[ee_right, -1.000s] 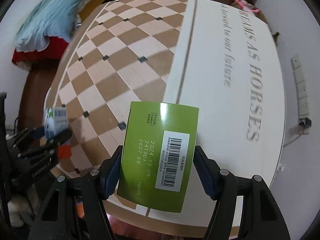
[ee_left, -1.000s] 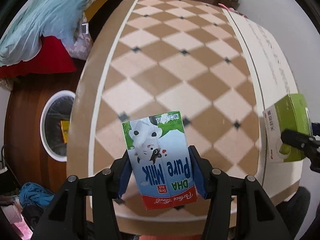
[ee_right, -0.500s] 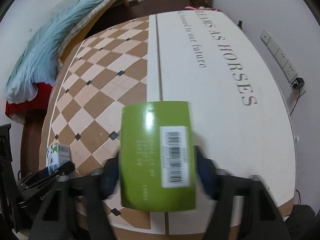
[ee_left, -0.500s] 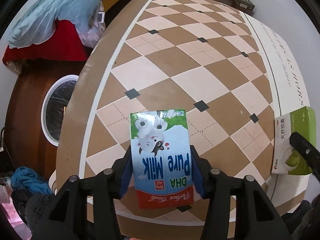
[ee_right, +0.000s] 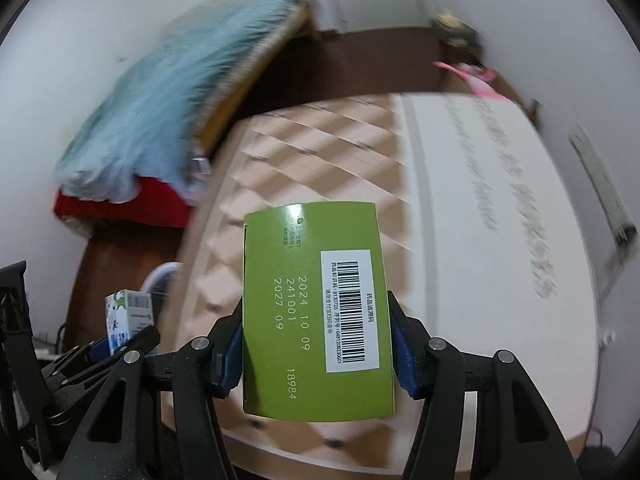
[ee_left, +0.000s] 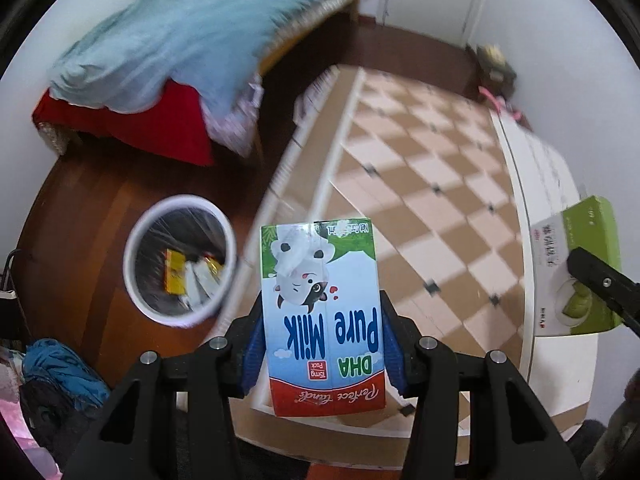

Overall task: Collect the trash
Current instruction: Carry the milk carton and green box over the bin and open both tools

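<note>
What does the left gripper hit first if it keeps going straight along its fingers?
Likely the checkered tabletop, near its left edge: the left gripper, shut on the milk carton, points over it. The trash bin sits left of that line. Depth uncertain.

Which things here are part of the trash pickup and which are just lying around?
Part of the job: milk carton in the left tool; green box in the right tool; white bin.

Lying about: blue blanket; red cover; checkered table.

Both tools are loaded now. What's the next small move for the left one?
Probably swing the left tool leftward over the bin. It grips the milk carton above the table's edge, and the bin stands open on the floor just left, already holding trash.
</note>
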